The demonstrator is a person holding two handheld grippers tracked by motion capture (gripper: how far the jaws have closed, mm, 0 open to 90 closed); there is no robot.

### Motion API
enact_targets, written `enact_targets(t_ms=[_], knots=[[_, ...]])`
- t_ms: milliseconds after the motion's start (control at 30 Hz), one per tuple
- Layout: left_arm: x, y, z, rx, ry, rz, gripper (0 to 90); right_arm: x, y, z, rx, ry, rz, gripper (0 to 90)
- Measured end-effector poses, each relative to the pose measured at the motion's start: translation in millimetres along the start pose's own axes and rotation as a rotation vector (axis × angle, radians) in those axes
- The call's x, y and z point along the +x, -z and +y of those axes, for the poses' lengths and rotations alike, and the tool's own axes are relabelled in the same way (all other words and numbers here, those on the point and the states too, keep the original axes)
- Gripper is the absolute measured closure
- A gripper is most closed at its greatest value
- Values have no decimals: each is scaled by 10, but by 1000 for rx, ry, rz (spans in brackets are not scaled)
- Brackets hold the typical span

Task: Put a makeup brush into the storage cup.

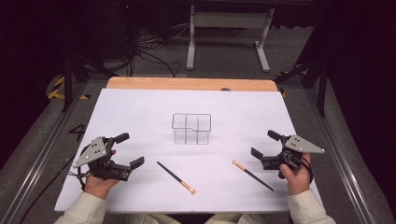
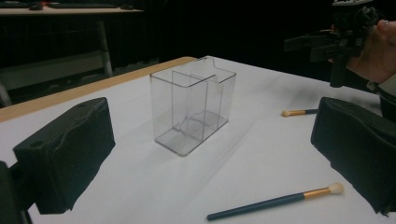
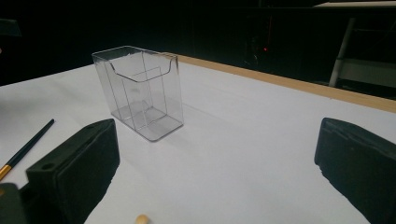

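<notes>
Clear acrylic, the compartmented organizer (image 1: 191,129) stands upright at table centre in the high view. Your left gripper (image 1: 127,152) lies at 8 o'clock from it, your right gripper (image 1: 263,143) at 4 o'clock, both with jaws spread and empty; two makeup brushes (image 1: 176,178) (image 1: 252,175) lie flat between them.

Left gripper view: organizer at 12 o'clock, one brush at 5 o'clock.

Right gripper view: organizer at 11 o'clock.

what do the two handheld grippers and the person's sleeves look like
Both the left gripper and the right gripper are black, each with two blocky dark jaws and a grey three-cornered plate on top dotted with small holes. A dark cable trails from the left one. The sleeves are cream.
</notes>
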State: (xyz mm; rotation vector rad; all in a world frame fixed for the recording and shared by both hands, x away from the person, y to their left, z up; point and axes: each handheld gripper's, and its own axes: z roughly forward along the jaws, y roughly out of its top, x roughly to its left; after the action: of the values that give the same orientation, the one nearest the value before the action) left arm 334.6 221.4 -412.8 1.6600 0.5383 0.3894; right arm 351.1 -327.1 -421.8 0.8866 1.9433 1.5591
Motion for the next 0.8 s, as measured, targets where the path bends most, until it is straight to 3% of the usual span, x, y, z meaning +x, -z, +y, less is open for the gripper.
enact_targets(t_ms=[800], knots=[[-225, -510, 276, 15, -36, -150, 2, -15, -3, -7, 4, -6, 2, 9]])
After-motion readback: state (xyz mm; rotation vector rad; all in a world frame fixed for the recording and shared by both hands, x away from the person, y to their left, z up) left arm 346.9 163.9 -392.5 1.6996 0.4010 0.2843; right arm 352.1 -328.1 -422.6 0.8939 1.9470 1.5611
